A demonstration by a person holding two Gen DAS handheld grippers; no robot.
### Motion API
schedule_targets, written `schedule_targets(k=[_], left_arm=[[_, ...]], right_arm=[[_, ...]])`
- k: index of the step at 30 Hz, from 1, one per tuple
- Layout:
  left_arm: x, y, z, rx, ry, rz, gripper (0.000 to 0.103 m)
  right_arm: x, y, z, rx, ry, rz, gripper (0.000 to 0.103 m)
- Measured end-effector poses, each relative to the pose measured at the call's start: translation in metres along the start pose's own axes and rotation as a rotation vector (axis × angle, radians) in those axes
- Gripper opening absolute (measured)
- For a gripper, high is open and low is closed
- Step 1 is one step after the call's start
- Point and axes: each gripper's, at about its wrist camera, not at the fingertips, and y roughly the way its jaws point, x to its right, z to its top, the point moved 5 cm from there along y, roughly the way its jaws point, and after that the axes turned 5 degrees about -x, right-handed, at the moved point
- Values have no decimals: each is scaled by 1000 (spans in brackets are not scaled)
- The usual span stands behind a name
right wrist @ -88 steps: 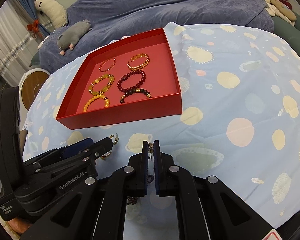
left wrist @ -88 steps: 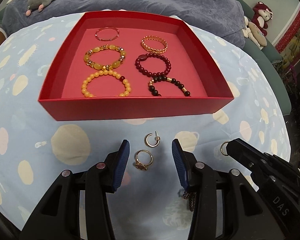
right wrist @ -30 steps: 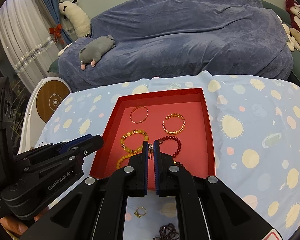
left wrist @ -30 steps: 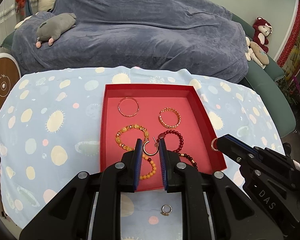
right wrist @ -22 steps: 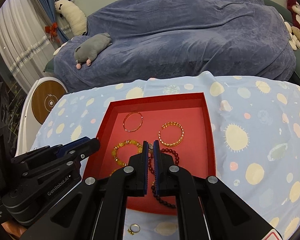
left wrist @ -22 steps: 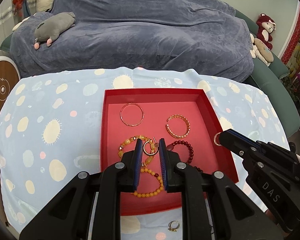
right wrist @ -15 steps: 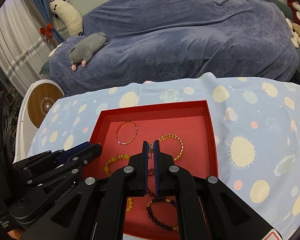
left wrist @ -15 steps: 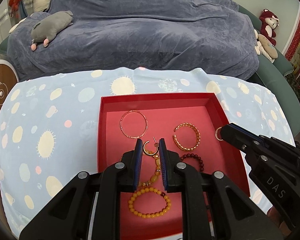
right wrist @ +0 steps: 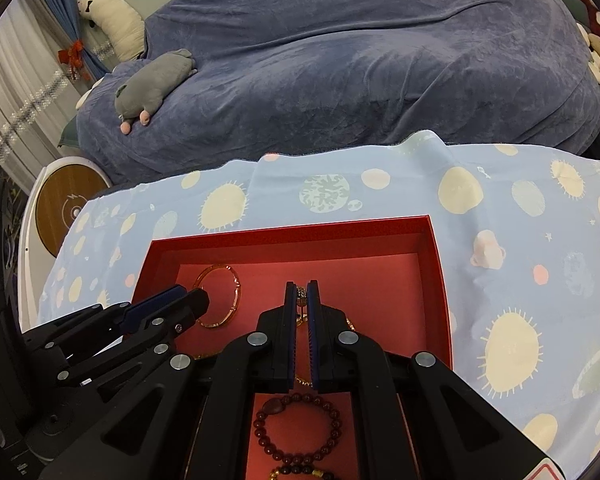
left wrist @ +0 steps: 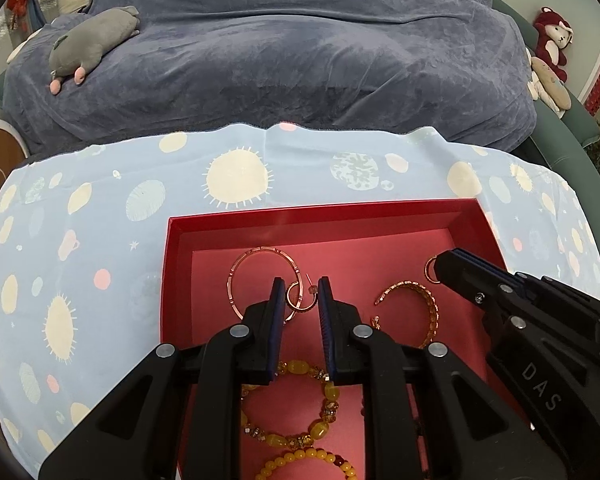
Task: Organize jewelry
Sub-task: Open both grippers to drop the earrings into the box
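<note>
Shallow red cardboard tray [left wrist: 180, 280] on the spotted blue table [left wrist: 100, 216] — six bracelets inside, counted across both views. Left gripper [left wrist: 299, 294], frame centre, clamps one gold hoop earring [left wrist: 298, 298] above the thin rose-gold bangle [left wrist: 256, 276]. Right gripper [right wrist: 301, 294] pinches a second small gold earring [right wrist: 300, 300] — over the tray centre.

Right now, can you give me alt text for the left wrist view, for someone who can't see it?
The left gripper pinches a small gold hoop earring above a shallow red cardboard tray of bracelets. The right gripper, entering at right, holds another small gold hoop. The tray sits on a pale blue spotted cloth.
</note>
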Motion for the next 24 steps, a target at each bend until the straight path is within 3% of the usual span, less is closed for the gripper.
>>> schedule_targets(k=[16, 17, 19, 21, 24], left_arm=[[-2, 20, -4, -33, -6, 16, 17], [-2, 21, -4, -33, -9, 19, 18], [-4, 22, -4, -38, -19, 19, 35], [-4, 19, -4, -23, -24, 32, 42], [-4, 16, -5, -17, -25, 33, 44]], right_arm=[[7, 19, -3, -26, 21, -13, 7], [7, 19, -3, -20, 25, -16, 7], [7, 19, -3, -20, 26, -18, 11], [7, 18, -3, -18, 25, -23, 12], [6, 15, -5, -14, 27, -23, 15]])
